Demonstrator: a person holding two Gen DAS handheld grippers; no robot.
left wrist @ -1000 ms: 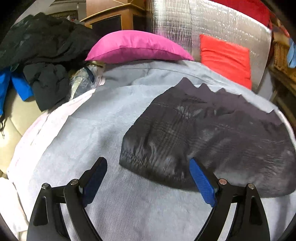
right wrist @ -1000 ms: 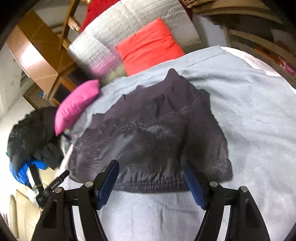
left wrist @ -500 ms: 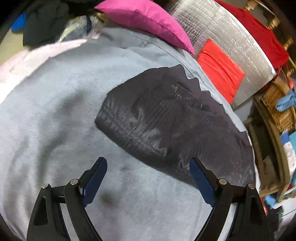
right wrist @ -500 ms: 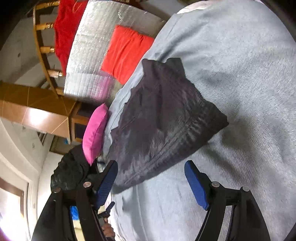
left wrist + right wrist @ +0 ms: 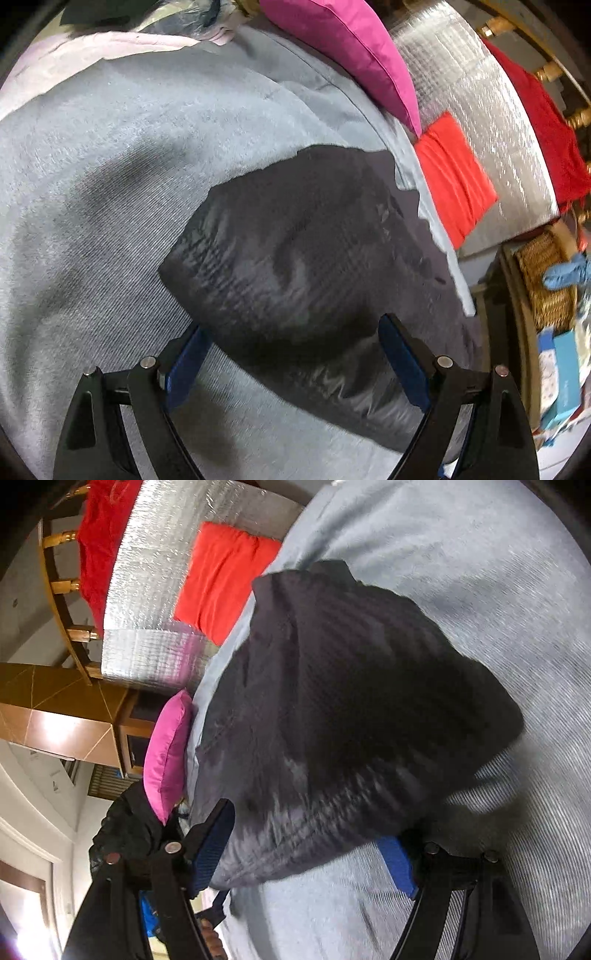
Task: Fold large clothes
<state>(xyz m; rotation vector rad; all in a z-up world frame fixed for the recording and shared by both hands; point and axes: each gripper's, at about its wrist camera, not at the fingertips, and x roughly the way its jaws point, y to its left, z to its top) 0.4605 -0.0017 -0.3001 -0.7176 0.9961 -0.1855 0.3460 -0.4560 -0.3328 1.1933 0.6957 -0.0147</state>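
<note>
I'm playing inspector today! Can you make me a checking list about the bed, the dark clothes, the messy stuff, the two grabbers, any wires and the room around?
Surface: grey blanket spread over the bed, lightly creased.
Job's things: dark garment lying on the blanket, wrinkled.
Clutter: pink pillow and red cushion at the bed's far edge.
Grippers: left gripper open, garment's near edge between its fingers; right gripper open, straddling the garment's hem.
Cables: nothing seen.
Surroundings: silver foil mat, wooden cabinet, wicker basket.
</note>
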